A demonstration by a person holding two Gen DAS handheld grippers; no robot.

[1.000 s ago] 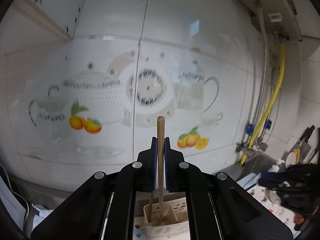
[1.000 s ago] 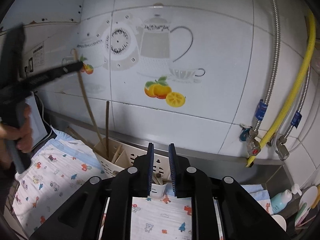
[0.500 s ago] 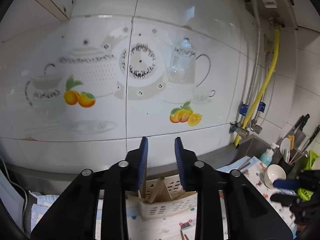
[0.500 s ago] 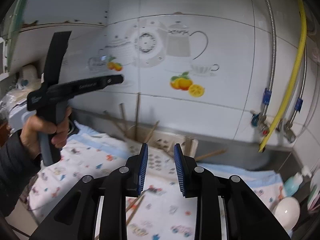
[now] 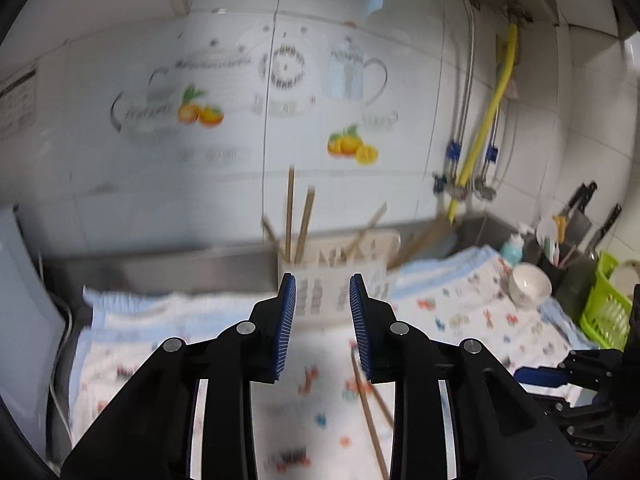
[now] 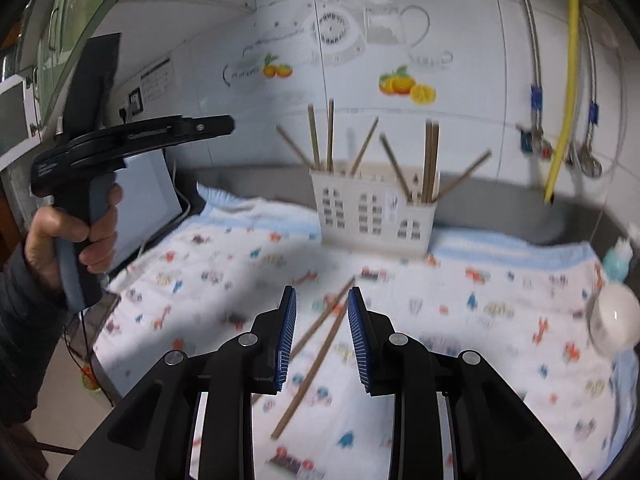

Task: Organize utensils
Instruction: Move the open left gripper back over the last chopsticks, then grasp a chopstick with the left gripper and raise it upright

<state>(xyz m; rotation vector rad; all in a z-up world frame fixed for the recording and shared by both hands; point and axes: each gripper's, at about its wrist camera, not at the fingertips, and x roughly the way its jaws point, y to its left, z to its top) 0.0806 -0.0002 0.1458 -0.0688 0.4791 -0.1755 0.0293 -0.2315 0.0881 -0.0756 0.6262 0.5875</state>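
Observation:
A cream plastic utensil holder [image 6: 376, 208] stands on the patterned cloth by the wall, with several wooden chopsticks [image 6: 330, 136] upright in it; it also shows in the left wrist view [image 5: 340, 280]. Two loose chopsticks [image 6: 320, 344] lie crossed on the cloth in front of it, also seen in the left wrist view [image 5: 370, 400]. My right gripper [image 6: 321, 300] is open and empty, just above the loose pair. My left gripper [image 5: 322, 288] is open and empty, held back from the holder; its body shows at the left of the right wrist view [image 6: 132, 136].
A white bowl [image 5: 529, 283] and a teal bottle [image 5: 512, 246] sit at the right. A green basket [image 5: 606, 308] and knives [image 5: 580, 208] stand far right. A yellow hose and pipes [image 6: 564, 92] run down the wall. A grey appliance [image 6: 144, 200] stands left.
My left gripper let go of the chopstick it held over the holder, opened and pulled back and up. My right gripper drew back from the holder and now hangs over the loose pair.

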